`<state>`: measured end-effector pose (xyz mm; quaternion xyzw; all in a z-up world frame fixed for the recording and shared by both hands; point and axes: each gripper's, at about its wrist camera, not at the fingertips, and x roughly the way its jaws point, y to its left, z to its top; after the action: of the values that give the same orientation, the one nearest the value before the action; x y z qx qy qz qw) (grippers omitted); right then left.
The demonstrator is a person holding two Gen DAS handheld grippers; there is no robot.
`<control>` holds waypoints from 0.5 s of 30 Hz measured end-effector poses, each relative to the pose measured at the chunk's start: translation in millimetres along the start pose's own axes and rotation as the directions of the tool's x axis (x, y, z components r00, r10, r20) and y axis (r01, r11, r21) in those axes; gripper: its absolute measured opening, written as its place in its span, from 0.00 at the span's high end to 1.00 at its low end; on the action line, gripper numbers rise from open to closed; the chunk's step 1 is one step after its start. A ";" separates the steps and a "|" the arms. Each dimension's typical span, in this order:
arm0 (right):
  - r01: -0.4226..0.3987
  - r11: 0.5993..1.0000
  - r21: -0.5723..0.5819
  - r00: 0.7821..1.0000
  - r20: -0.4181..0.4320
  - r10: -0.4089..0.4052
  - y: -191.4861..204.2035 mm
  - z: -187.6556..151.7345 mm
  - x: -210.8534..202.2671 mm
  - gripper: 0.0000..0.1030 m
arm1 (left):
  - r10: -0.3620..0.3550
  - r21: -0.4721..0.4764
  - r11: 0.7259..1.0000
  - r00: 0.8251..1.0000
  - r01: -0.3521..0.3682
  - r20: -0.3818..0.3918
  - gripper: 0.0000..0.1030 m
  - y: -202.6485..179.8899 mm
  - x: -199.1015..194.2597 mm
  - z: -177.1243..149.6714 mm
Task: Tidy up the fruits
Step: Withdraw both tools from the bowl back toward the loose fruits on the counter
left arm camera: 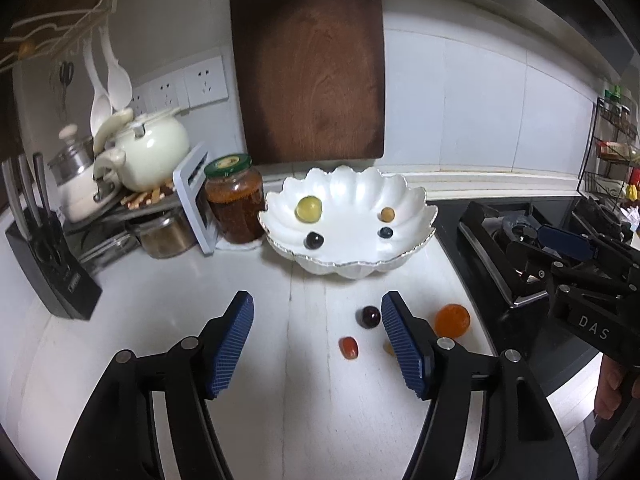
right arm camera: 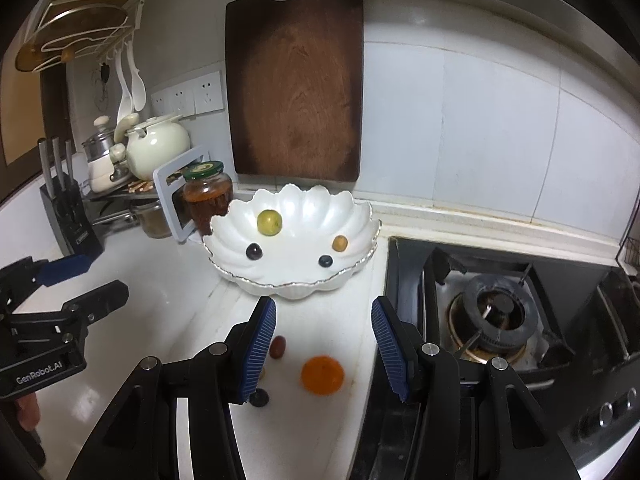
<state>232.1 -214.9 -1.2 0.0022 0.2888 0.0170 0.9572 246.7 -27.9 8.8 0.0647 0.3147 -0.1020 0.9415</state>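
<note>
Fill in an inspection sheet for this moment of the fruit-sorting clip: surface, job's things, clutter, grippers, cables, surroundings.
Surface: white counter, bare between the fruits.
Job's things: scalloped white bowl holds four fruits: a yellow-green one, a small tan one and two dark ones. On the counter lie an orange fruit, a dark cherry, a red fruit and a partly hidden small one.
Clutter: jar with green lid, knife block, cream pot.
Grippers: left gripper and right gripper both open, empty.
Cables: nothing seen.
Surroundings: wooden cutting board against the tiled wall, gas stove at right.
</note>
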 end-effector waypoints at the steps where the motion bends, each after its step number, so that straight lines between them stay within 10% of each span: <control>1: 0.000 1.000 0.006 1.000 -0.003 0.000 0.1 -1.3 0.7 0.50 | 0.003 -0.009 1.000 1.000 -0.003 -0.002 0.36 1.1 0.8 -2.5; 15: -0.022 1.000 0.017 0.996 -0.091 0.024 5.3 -31.0 20.7 0.50 | -0.009 -0.003 1.000 0.999 0.009 -0.047 0.36 -8.2 15.8 -29.8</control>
<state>232.0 -209.0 -38.3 0.0125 0.3321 0.0259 0.9428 239.8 -32.8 -24.8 0.0641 0.3374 -0.1043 0.9334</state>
